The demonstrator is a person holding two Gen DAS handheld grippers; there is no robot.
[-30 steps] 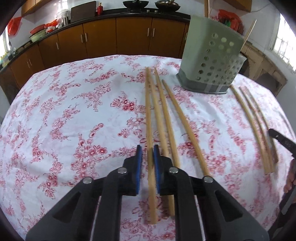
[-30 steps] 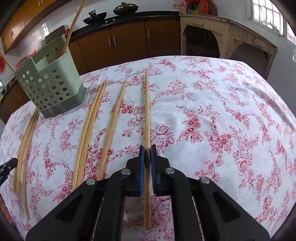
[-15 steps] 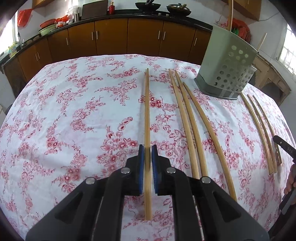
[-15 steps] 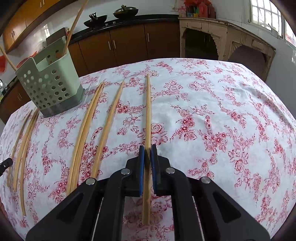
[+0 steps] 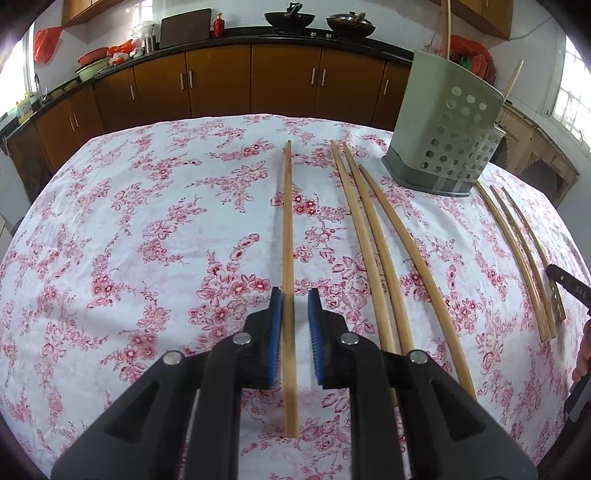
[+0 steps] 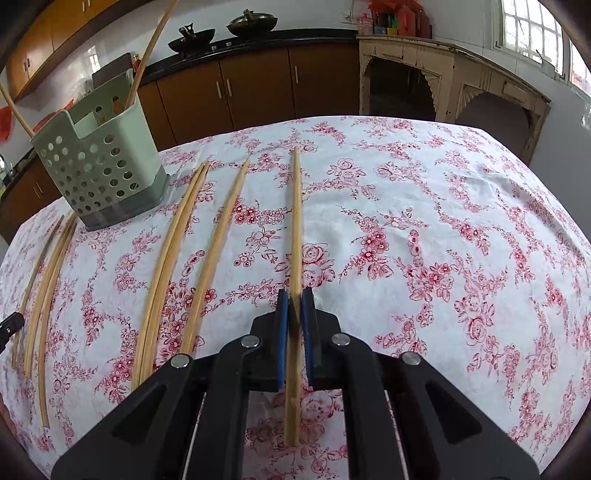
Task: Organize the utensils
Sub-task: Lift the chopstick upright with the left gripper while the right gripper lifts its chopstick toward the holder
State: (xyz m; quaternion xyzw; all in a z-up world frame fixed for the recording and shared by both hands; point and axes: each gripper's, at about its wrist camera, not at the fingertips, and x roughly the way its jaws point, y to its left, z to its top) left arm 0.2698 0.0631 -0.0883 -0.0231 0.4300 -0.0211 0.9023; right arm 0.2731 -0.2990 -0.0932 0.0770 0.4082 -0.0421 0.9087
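One chopstick lies lengthwise between the blue pads of the left tongs, running from the lower centre of the left wrist view up toward the middle; the jaws are opening, a small gap shows on the right of the stick, and its left edge sits close against the left pad. It rests on the flowered cloth of the surface. To its right in that view lie three more chopsticks, close together and fanning slightly, and further right, near the frame edge, another three lie side by side. Above them, in the upper right, stands a pale green perforated utensil holder with two sticks leaning out of its top.

In the right wrist view a second single chopstick runs up the centre of the frame, and the right tongs are clamped on it, pads pressed narrowly against both sides. To its left lie the three chopsticks again, two touching and one a little apart, then the further group near the left edge. The utensil holder stands in the upper left of this frame, just above the leftmost sticks. Beyond the surface, brown kitchen cabinets under a dark worktop fill the top of both views, with two dark pans on it.
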